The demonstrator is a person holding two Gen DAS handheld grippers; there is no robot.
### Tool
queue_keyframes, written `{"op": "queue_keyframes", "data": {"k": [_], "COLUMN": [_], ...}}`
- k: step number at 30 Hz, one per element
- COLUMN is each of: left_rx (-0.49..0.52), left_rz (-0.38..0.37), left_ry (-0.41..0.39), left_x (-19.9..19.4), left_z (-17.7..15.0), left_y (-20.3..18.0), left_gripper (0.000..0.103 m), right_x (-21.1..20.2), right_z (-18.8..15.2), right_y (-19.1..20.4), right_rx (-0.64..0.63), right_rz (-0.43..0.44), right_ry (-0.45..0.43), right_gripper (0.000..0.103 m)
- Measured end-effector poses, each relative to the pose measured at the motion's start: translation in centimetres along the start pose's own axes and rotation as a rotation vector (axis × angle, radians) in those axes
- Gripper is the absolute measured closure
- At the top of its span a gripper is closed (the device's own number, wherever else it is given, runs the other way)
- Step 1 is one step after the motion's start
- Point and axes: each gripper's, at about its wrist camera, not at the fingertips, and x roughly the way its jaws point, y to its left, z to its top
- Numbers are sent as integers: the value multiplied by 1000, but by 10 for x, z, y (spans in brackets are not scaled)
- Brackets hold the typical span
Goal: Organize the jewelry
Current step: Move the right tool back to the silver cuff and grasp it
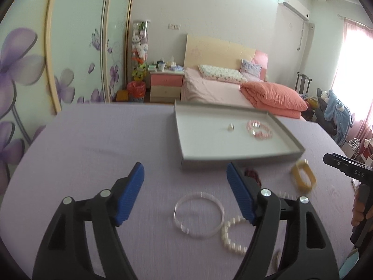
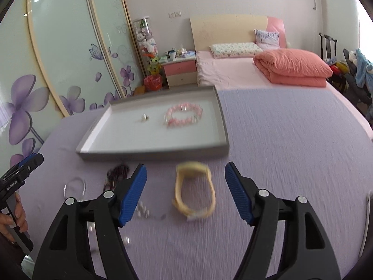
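A grey tray point(image 1: 242, 157) point(image 2: 153, 154) on the lilac tablecloth holds a pink bead bracelet point(image 1: 259, 129) point(image 2: 184, 115) and a small silver ring point(image 1: 230, 127) point(image 2: 145, 117). In front of it lie a clear bangle point(image 1: 199, 214) point(image 2: 74, 187), a white pearl bracelet point(image 1: 233, 235) point(image 2: 142, 210), a dark red bead bracelet point(image 1: 253, 175) point(image 2: 116, 175) and a yellow bangle point(image 1: 303, 175) point(image 2: 194, 192). My left gripper point(image 1: 185, 175) is open and empty above the clear bangle. My right gripper point(image 2: 185, 175) is open and empty around the yellow bangle.
The table's far edge lies just behind the tray. Beyond it stand a pink bed point(image 1: 221, 88), a nightstand point(image 1: 166, 86) and a floral wardrobe point(image 1: 46, 58). The right gripper's body point(image 1: 349, 170) shows at the right, the left gripper's point(image 2: 21, 170) at the left.
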Motion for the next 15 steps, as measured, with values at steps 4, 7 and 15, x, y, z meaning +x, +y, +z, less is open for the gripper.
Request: {"op": "queue_keyframes", "data": {"k": [4,7,15], "left_rx": [-13,-7,38], "left_rz": [-28,-23,-7], "left_ry": [23,30,11], "left_x": [-13,-20,-34], "left_z": [-27,-42,-61], "left_y": [-3,-6,-13], "left_gripper": [29,28,25], "right_x": [-12,-20,-36], "right_z": [-33,-58,-114], "right_y": [8,19,67], "right_rx": [-26,-52,-98], "right_rz": [17,49,151], "right_ry": [24,45,102], "right_gripper": [32,32,26]}}
